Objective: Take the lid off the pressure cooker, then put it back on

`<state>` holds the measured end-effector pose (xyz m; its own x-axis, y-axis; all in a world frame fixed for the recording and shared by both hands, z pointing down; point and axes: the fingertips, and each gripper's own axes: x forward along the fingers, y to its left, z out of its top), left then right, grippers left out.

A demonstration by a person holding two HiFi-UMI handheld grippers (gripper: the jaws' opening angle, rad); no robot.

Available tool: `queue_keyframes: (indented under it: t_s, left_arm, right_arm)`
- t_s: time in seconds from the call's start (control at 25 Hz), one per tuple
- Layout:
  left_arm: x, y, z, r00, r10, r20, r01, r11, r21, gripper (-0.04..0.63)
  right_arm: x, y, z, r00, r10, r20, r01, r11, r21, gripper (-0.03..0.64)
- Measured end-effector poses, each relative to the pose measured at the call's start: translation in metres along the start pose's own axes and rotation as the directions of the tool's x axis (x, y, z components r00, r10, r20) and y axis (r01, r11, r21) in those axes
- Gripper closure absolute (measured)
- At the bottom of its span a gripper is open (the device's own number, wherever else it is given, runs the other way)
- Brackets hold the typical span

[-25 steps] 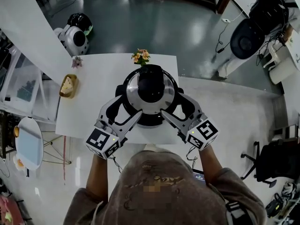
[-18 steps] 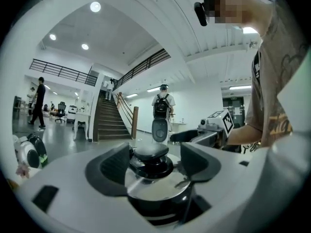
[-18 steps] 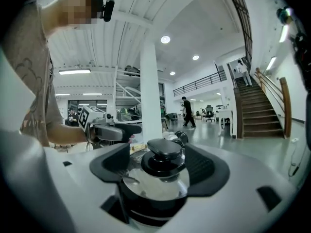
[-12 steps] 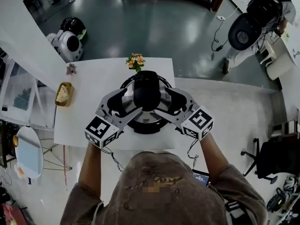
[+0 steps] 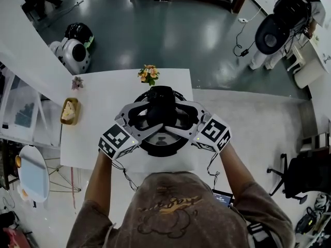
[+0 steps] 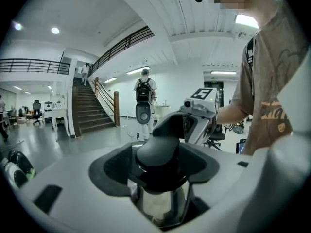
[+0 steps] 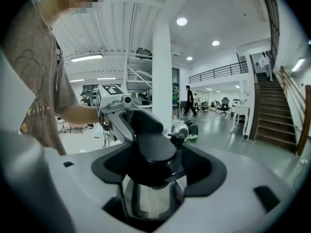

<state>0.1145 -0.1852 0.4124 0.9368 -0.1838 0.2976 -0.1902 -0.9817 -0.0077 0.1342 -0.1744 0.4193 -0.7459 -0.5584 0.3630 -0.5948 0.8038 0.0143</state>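
Centrally, a round stainless-steel pressure cooker stands on a white rectangular table, towards its far right side. The polished steel lid is seated on it and carries a black moulded top handle. The left gripper and right gripper flank this handle from opposite sides. Each has its jaws apart with the handle between the pads; both pairs have just been closing slightly, and no firm clamp shows. A small pot of orange flowers sits at the far table edge. A shallow wooden dish of pale food sits at the left edge. A white-and-black rounded robot rests on the grey floor beyond.
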Motion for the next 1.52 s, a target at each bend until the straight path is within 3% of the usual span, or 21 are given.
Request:
queue_keyframes:
  t_s: [0.28,0.8,1.08,1.36,1.52]
  left_arm:
    - [0.0024,0.0013,-0.0025,0.998,-0.064,-0.001,0.064,0.998,-0.028,0.319]
    - [0.0026,-0.0033,-0.0005,0.997,-0.073,0.002,0.073,0.997,-0.030,0.324]
    - [-0.0001,-0.0020,-0.0003,0.995,-0.101,0.009,0.101,0.995,-0.018,0.328]
    - [0.0009,-0.0002,-0.0001,0.979,-0.205,0.002,0.205,0.979,0.011,0.330]
    - [0.0027,0.0033,-0.0013,0.952,-0.305,-0.003,0.305,0.951,0.042,0.330]
  right_arm:
    - [0.0060,0.0008,-0.0012,0.995,0.096,-0.022,-0.096,0.995,0.016,0.333]
    - [0.0023,0.0024,-0.0017,0.996,0.088,-0.024,-0.087,0.996,0.026,0.344]
    - [0.0063,0.0035,-0.0013,0.999,0.039,-0.030,-0.038,0.999,0.035,0.341]
    - [0.0046,0.0036,0.0003,0.996,-0.081,-0.036,0.084,0.993,0.088,0.341]
    - [0.0068,0.0022,0.0002,0.982,-0.185,-0.042,0.189,0.973,0.132,0.341]
